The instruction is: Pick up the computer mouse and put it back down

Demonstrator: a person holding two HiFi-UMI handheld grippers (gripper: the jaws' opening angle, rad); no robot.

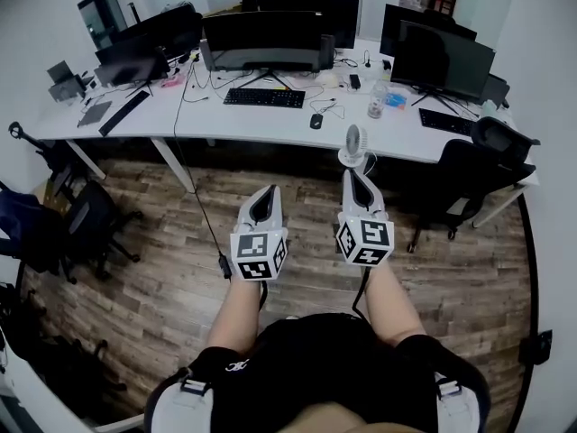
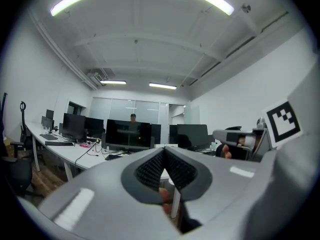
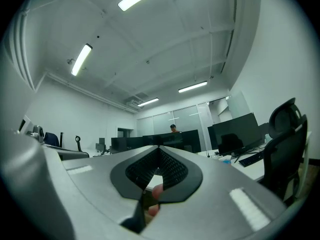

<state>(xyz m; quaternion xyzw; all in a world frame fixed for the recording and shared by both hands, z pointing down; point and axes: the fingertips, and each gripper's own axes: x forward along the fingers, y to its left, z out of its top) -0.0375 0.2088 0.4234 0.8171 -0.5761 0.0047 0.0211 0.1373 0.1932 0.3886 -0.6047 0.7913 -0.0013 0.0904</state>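
The black computer mouse lies on the long white desk, just right of a black keyboard. I stand well back from the desk over the wooden floor. My left gripper and right gripper are held side by side in front of me, pointing toward the desk and far short of the mouse. In the left gripper view the left gripper has its jaws meeting at the tip with nothing between them. The right gripper looks the same in the right gripper view, shut and empty.
Several dark monitors line the desk. A small white fan stands at the desk's near edge, just ahead of my right gripper. A black office chair sits at the right, another at the left. A cable hangs from the desk.
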